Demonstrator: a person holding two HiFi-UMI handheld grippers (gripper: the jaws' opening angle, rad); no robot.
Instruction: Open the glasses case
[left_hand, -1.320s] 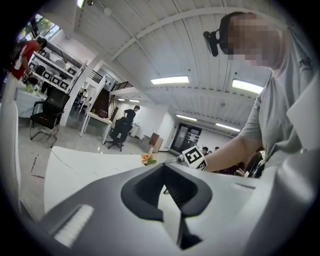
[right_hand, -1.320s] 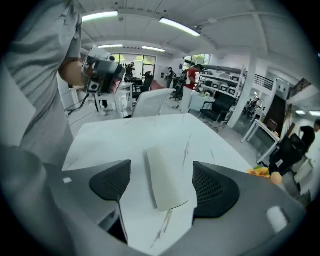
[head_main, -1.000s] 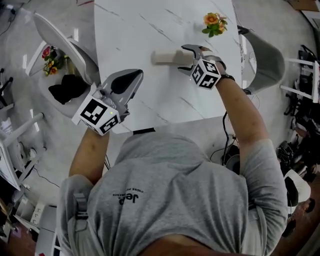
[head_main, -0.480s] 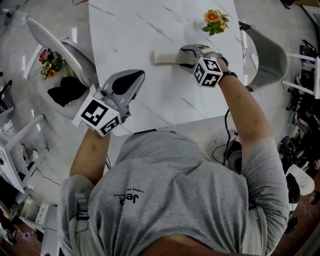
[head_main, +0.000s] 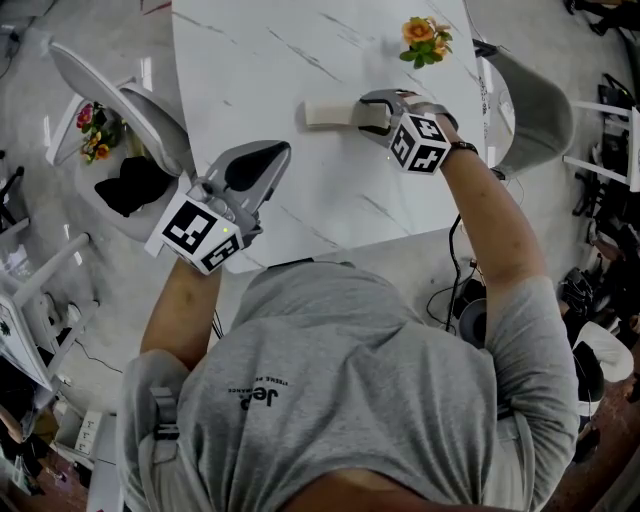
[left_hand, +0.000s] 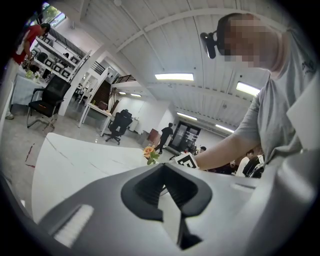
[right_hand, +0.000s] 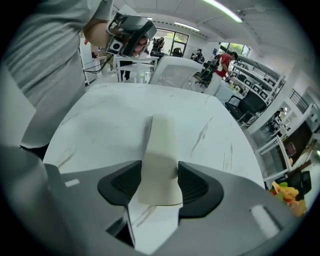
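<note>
Marble table (head_main: 300, 70): right gripper (head_main: 368, 110) at 1 o'clock, jaws just closing, pinches case (head_main: 325, 113); left gripper (head_main: 270, 155) at 8 o'clock, jaws together, empty.

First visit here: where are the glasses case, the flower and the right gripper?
glasses case (head_main: 322, 113), head view, its free end.
flower (head_main: 420, 35), head view, orange bloom.
right gripper (right_hand: 159, 187), right gripper view, between its jaws, which have just been closing round the case.

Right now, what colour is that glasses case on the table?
The glasses case is a plain cream-beige with no pattern; it shows best in the right gripper view.
</note>
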